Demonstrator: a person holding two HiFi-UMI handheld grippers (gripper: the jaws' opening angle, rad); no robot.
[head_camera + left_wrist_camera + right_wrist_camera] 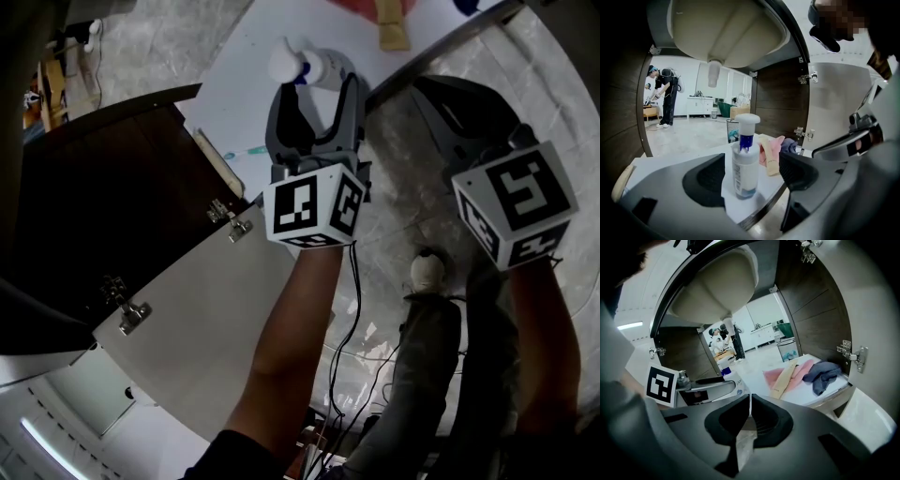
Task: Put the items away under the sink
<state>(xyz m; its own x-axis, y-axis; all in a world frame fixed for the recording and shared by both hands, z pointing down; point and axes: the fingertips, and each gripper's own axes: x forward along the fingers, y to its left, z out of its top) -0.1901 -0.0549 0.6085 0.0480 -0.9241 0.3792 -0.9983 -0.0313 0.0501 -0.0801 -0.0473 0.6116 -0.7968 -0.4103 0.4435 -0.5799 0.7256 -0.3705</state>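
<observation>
**Bottle [744, 159] standing under the sink [726, 28]**

The left gripper [753, 177] has its jaws apart on both sides of the bottle, so it stands upright alone on the white shelf [670, 157], near 1 tube [771, 159]. The right gripper [750, 413] is closed and empty, apparently not needed.

Right gripper [750, 405]: my jaws are together with the tips touching, and I see nothing between them.
Sink [717, 284]: a pale bowl overhead, its underside toward me.
Shelf [806, 392]: white, inside the dark cabinet.
Pink cloth [772, 376]: lies flat on the shelf.
Tube [783, 379]: cream, lying across the pink cloth.
Blue cloth [825, 372]: bunched up at the pink cloth's right edge.
Hinge [853, 352]: metal, on the right.
Left gripper [719, 385]: at my left, with its marker cube facing me.
Bottle [735, 385]: white, just beside the left gripper's tip. I cannot tell whether they touch.
Person [725, 338]: stands far off in the bright room.
</observation>
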